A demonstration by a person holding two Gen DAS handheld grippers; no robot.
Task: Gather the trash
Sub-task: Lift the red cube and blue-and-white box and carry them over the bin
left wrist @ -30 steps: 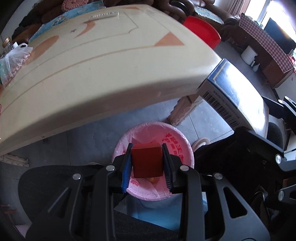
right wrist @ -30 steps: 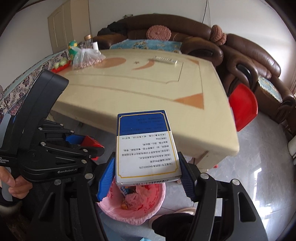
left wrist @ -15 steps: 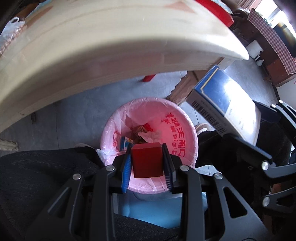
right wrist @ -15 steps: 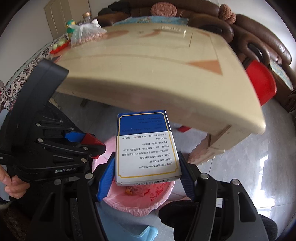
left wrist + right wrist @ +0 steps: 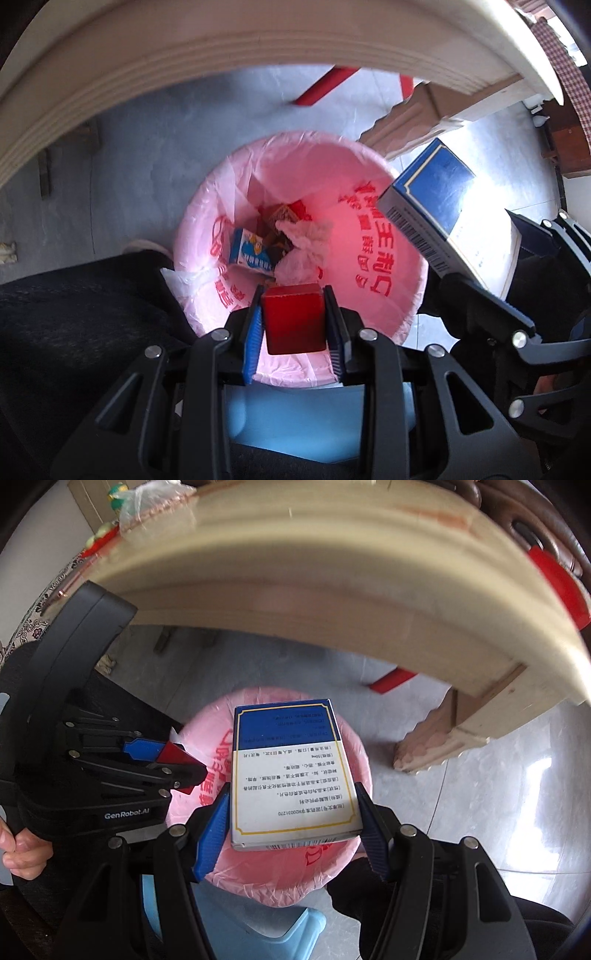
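Observation:
My left gripper (image 5: 293, 317) is shut on a small red box (image 5: 293, 319) and holds it over the near rim of a bin lined with a pink bag (image 5: 384, 258). The bin holds a blue and white carton (image 5: 249, 253), crumpled white paper (image 5: 306, 236) and other scraps. My right gripper (image 5: 295, 812) is shut on a blue and white box (image 5: 291, 771) and holds it above the same bin (image 5: 199, 786). That box also shows at the right of the left wrist view (image 5: 443, 206). The left gripper shows at the left of the right wrist view (image 5: 177, 764).
The cream table's edge (image 5: 221, 48) arches close above the bin, with its carved leg (image 5: 436, 738) to the right. A light blue stool (image 5: 317, 421) sits under the grippers. Red stool legs (image 5: 325, 85) stand beyond on the grey tiled floor. A bag of items (image 5: 155, 498) lies on the table.
Both grippers have dropped below the table top and moved in over the bin, each still holding its box. The bin's contents have come into view.

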